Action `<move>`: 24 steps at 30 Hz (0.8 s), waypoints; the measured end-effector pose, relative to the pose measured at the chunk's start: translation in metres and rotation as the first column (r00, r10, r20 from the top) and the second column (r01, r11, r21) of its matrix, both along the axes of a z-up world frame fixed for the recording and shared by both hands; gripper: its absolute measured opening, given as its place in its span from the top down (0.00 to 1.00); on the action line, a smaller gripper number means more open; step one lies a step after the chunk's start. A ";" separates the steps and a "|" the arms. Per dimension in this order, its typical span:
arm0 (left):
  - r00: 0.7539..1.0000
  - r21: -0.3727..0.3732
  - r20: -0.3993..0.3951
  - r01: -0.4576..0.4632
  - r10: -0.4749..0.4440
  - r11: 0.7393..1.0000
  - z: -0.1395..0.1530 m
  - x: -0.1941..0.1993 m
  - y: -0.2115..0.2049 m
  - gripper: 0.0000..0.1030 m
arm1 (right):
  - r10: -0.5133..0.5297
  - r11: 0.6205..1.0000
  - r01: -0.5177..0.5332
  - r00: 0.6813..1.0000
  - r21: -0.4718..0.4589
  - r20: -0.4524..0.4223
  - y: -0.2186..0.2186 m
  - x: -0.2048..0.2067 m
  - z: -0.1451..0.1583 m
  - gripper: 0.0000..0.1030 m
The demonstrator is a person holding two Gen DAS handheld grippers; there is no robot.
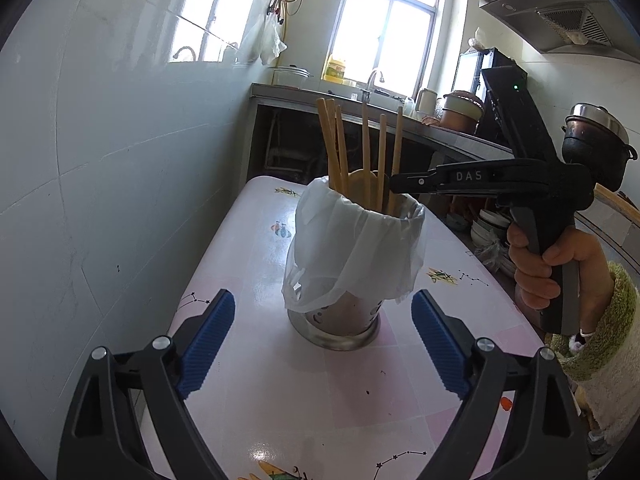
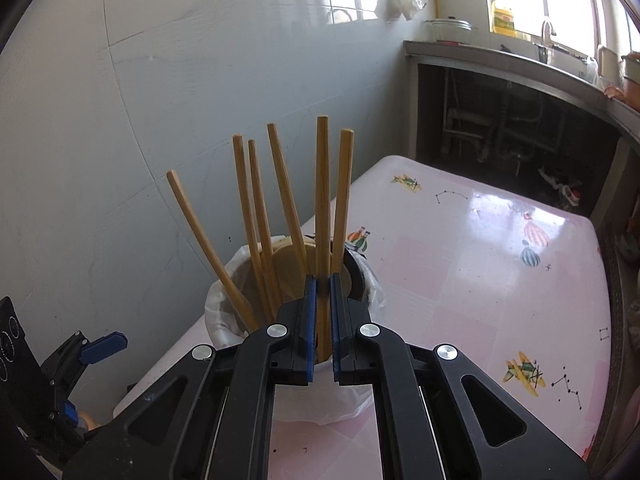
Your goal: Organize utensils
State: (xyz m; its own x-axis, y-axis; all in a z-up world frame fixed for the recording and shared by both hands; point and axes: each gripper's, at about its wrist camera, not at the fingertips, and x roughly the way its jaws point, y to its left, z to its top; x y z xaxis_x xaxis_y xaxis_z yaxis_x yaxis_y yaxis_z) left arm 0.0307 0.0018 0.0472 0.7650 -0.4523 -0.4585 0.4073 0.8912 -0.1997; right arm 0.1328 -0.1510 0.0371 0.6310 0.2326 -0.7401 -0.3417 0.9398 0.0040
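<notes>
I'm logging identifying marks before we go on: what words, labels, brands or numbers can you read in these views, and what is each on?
"DAS": white letters on the side of the black right gripper, seen from the left wrist view.
Label on the yellow plastic bottle on the windowsill: printed, too small and blurred to read.
White ring markings on the black panel at the right wrist view's left edge: no legible text.
Nothing else readable.

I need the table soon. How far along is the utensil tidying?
Nearly done, it seems. Several chopsticks and a wooden spoon already stand in the bag-lined metal holder. The right gripper is shut on one chopstick, lowered into the holder but not released. The left gripper waits open. No loose utensils show on the table.
</notes>
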 end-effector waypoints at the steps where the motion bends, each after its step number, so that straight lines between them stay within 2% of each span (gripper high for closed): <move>1: 1.000 0.006 -0.003 -0.003 0.003 1.000 0.000 -0.001 -0.001 0.14 | -0.001 1.000 0.001 1.000 0.000 0.000 0.000 -0.002 0.001 0.95; 4: 1.000 0.017 -0.015 -0.010 0.011 1.000 -0.002 -0.003 -0.004 0.12 | 0.003 1.000 -0.003 1.000 0.023 0.012 -0.004 -0.011 0.009 0.91; 6: 0.999 0.023 -0.029 -0.014 0.015 1.000 -0.003 -0.004 -0.006 0.11 | -0.001 0.999 0.000 0.999 0.041 0.032 -0.008 -0.018 0.019 0.74; 10: 0.999 0.030 -0.048 -0.024 0.025 0.999 -0.003 -0.007 -0.010 0.10 | -0.011 0.997 0.005 0.997 0.071 0.081 -0.020 -0.048 0.036 0.54; 12: 0.998 0.037 -0.051 -0.027 0.029 0.999 -0.002 -0.009 -0.013 0.09 | -0.025 0.996 0.016 0.995 0.091 0.094 -0.029 -0.064 0.041 0.39; 16: 0.997 0.041 -0.071 -0.033 0.036 0.999 -0.002 -0.014 -0.020 0.08 | -0.064 0.993 0.056 0.995 0.106 0.074 -0.045 -0.092 0.037 0.23; 21: 0.993 0.057 -0.102 -0.056 0.061 0.997 -0.001 -0.019 -0.030 0.06 | -0.129 0.992 0.129 0.991 0.011 0.046 -0.053 -0.116 0.014 0.08; 24: 0.991 0.079 -0.103 -0.072 0.080 0.994 0.001 -0.024 -0.037 0.06 | -0.160 0.984 0.163 0.986 -0.068 0.041 -0.059 -0.127 -0.003 0.08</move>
State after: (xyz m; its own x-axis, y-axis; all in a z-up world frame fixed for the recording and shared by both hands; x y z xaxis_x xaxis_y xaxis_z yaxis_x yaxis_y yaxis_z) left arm 0.0070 -0.0351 0.0486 0.7409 -0.3562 -0.5694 0.3183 0.9327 -0.1693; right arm 0.0056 -0.2096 0.0337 0.6822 0.0736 -0.7275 -0.1844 0.9801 -0.0738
